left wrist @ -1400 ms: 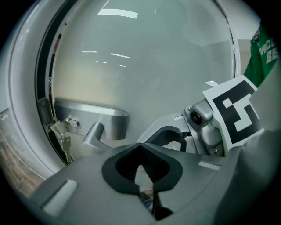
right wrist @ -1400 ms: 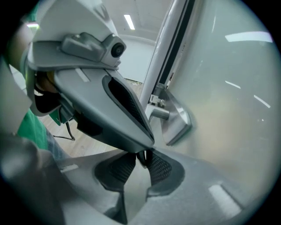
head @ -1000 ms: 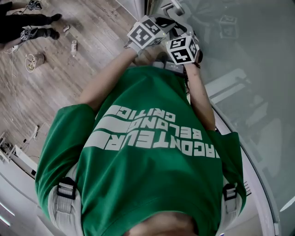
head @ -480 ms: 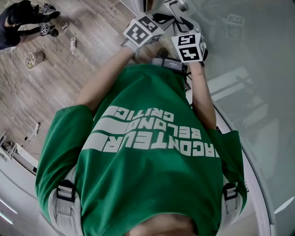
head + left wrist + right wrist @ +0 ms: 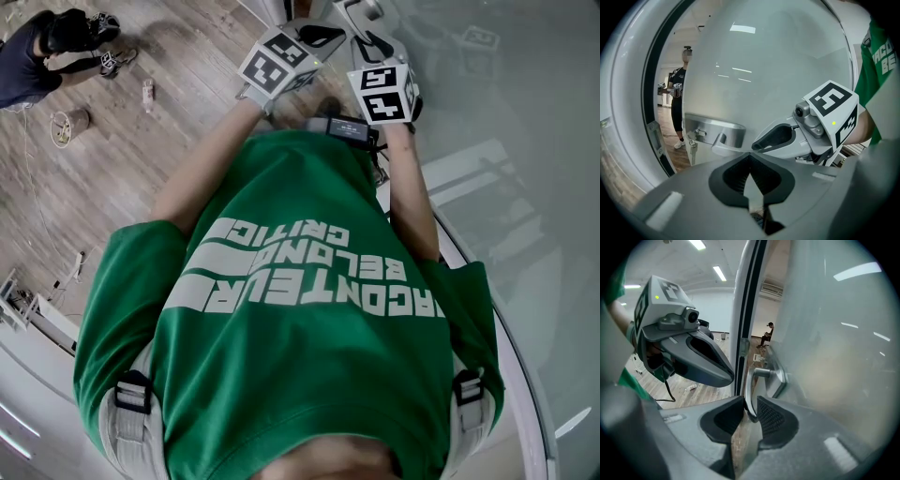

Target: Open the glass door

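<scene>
- Gripping the lever handle, the right gripper has its jaws clamped on the lever's free end, one pad on each side. Holding it at that end probably gives the most leverage for pressing the latch down.
- The left gripper has its jaws together with nothing between them. It hovers just beside the right gripper and points at the same handle, perhaps ready to steady or push the door.
- The glass door is frosted and stands next to a dark-edged frame. The handle sits on a metal plate near that edge. Whether the door is latched or already slightly ajar cannot be told. The task appears to be at an early stage, with the handle held and the door not swung wide.
- A key hangs from the lock just beside the handle, near both grippers, and could be knocked.
- The person's green shirt fills the head view. They stand close to the door and may need to step back if it opens toward them.
- A cable reel lies on the wooden floor, well apart from the door.
- A bystander crouches far off, and a standing person shows past the door's edge.
</scene>
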Motion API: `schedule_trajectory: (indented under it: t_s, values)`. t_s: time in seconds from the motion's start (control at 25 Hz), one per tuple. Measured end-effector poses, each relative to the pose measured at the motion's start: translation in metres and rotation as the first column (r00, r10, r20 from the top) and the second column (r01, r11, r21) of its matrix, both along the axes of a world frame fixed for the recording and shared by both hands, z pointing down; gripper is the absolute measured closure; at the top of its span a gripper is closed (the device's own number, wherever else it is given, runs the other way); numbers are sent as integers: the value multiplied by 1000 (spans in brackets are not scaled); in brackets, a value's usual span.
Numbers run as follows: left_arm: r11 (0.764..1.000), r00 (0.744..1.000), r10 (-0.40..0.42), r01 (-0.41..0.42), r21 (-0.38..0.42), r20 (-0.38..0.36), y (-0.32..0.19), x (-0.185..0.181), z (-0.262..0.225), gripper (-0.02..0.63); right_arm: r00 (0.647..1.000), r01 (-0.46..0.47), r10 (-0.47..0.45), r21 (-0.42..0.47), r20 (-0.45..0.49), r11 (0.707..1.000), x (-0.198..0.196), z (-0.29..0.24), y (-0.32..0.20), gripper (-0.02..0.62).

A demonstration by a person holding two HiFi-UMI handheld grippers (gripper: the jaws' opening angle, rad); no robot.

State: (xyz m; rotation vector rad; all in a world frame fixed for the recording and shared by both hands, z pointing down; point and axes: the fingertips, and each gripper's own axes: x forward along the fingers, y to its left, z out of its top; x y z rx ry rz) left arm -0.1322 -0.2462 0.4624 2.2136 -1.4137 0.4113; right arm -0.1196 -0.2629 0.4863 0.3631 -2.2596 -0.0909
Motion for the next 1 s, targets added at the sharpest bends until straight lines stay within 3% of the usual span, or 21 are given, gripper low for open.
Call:
schedule_trajectory:
  t_s: [1.0]
  values:
    - [1000,999,-25,25,-9,38,7,13,17,592,994,-104,102,56,35,993,20,20,-69,517]
